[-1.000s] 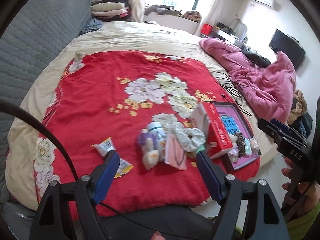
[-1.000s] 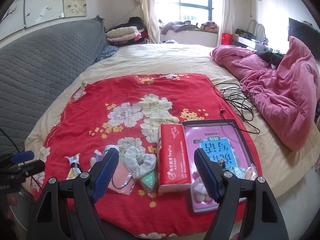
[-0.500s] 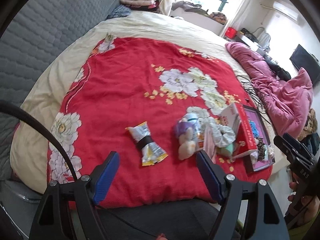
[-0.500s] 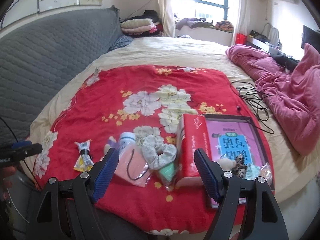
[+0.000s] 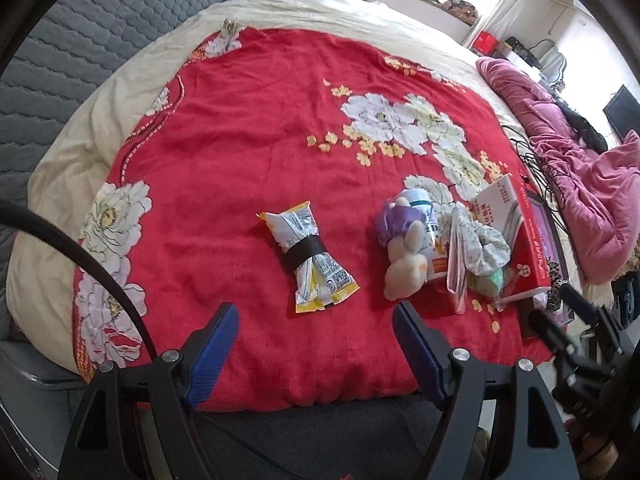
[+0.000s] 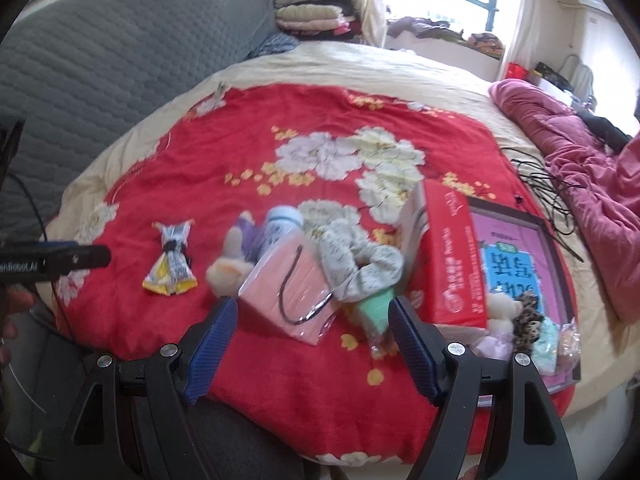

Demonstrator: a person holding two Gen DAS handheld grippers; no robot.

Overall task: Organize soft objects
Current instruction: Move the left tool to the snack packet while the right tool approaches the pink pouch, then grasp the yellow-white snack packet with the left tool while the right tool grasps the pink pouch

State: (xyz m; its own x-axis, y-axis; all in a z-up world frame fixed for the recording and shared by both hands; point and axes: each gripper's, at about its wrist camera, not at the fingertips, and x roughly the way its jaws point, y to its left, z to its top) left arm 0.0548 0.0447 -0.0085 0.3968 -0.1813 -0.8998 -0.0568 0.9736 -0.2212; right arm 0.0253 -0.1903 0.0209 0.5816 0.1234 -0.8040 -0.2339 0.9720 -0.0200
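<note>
Both grippers are open and empty. Left gripper (image 5: 316,344): blue fingers spread wide above the near edge of the red flowered blanket (image 5: 248,152), nothing between them. Just beyond its fingertips lies a yellow and white snack packet (image 5: 306,256) with a black band round its middle, flat on the blanket and apart from the other items.

Right gripper (image 6: 312,340): fingers also spread, touching nothing. Between and just beyond them is a pink pouch (image 6: 290,288) with a dark cord loop. Touching it: a plush toy (image 6: 228,266) on the left, a white bottle (image 6: 280,228) behind, a pale scrunchie (image 6: 360,260) on the right, and a mint green item (image 6: 376,308) partly under the scrunchie. A red tissue pack (image 6: 452,264) stands beside the scrunchie, against a tray (image 6: 554,248) lined with a pink sheet. Small soft pieces sit in the tray's near corner, too blurred to identify.
</note>
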